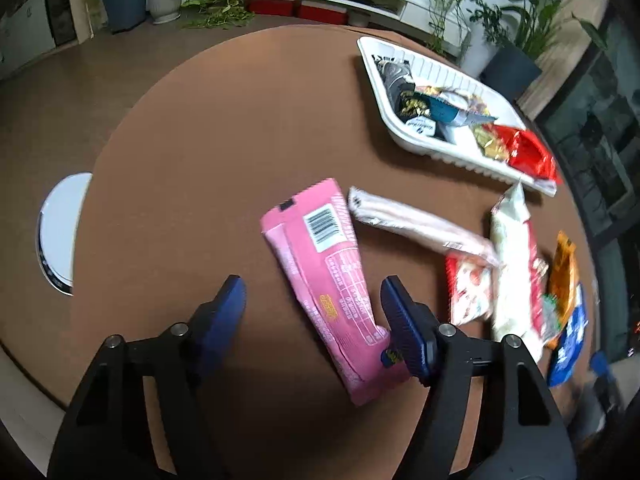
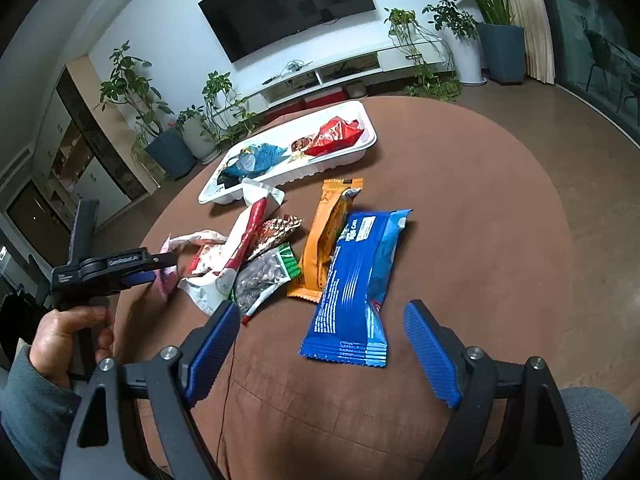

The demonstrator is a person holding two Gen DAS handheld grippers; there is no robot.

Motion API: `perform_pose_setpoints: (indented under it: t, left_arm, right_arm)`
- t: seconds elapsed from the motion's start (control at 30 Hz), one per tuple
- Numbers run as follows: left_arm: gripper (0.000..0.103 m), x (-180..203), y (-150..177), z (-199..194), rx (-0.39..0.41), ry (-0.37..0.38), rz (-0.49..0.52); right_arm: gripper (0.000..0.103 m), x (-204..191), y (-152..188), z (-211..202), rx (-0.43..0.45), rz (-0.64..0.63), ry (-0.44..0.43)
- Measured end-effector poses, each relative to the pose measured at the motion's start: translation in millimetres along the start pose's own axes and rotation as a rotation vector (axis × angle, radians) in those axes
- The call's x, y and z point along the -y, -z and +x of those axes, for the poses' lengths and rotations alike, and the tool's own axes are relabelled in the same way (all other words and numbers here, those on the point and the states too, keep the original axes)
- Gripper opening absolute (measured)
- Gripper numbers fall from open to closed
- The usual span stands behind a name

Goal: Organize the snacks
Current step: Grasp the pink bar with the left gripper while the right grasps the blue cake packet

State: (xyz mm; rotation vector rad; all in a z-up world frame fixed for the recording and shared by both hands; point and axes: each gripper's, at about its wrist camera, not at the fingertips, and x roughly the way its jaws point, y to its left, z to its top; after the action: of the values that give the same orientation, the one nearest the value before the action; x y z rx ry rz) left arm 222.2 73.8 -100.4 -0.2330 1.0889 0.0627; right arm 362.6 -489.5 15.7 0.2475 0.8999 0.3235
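My left gripper (image 1: pixel 314 300) is open over the round brown table (image 1: pixel 192 128), its jaws either side of the near end of a pink snack packet (image 1: pixel 320 264) that lies flat. The same gripper (image 2: pixel 152 268) shows at the left of the right wrist view. My right gripper (image 2: pixel 318 328) is open and empty, just above the near end of a blue snack packet (image 2: pixel 358 280). An orange packet (image 2: pixel 328 240), a seed packet (image 2: pixel 262 276) and a white-and-red packet (image 2: pixel 232 256) lie in a loose pile. A white tray (image 2: pixel 362 148) at the back holds several snacks.
A long pale packet (image 1: pixel 416 224) lies between the pink packet and the tray (image 1: pixel 374 76). A white round object (image 1: pixel 60 228) sits on the floor left of the table. Plants, a TV console and a wall TV stand behind.
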Motion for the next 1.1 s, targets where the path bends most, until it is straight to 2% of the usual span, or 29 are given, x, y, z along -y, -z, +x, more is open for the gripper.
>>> perform_pose_setpoints:
  t: [0.17, 0.2, 0.23, 0.3, 0.57, 0.9, 1.0, 1.1]
  left_arm:
    - [0.057, 5.1, 4.4, -0.8, 0.016, -0.041, 0.063]
    - [0.051, 6.1, 5.5, -0.9, 0.023, -0.045, 0.070]
    - [0.040, 7.4, 5.9, -1.0, 0.032, -0.049, 0.079]
    - [0.029, 8.1, 6.5, -0.9, 0.048, -0.056, 0.086]
    - [0.025, 3.6, 21.5, -10.3, 0.056, 0.008, 0.098]
    - [0.021, 13.7, 66.0, -29.3, 0.055, 0.115, 0.132]
    - [0.020, 14.4, 76.0, -33.6, 0.053, 0.147, 0.131]
    - [0.020, 17.1, 83.4, -36.3, 0.051, 0.168, 0.134]
  right_arm:
    - [0.086, -0.7, 0.4, 1.4, -0.001, -0.004, 0.013]
    - [0.086, -1.6, 0.5, 1.6, -0.002, -0.007, 0.016]
    - [0.086, -2.3, 0.5, 1.8, -0.002, -0.009, 0.018]
    - [0.086, -3.1, -0.3, 1.0, 0.004, -0.016, 0.027]
    - [0.086, -0.5, -3.5, 6.6, 0.005, -0.005, 0.052]
    - [0.086, 3.1, -8.5, 24.8, -0.035, -0.036, 0.136]
    - [0.083, 5.0, -11.0, 33.9, -0.059, -0.044, 0.162]
    - [0.076, 6.6, -12.6, 46.0, -0.107, -0.051, 0.180]
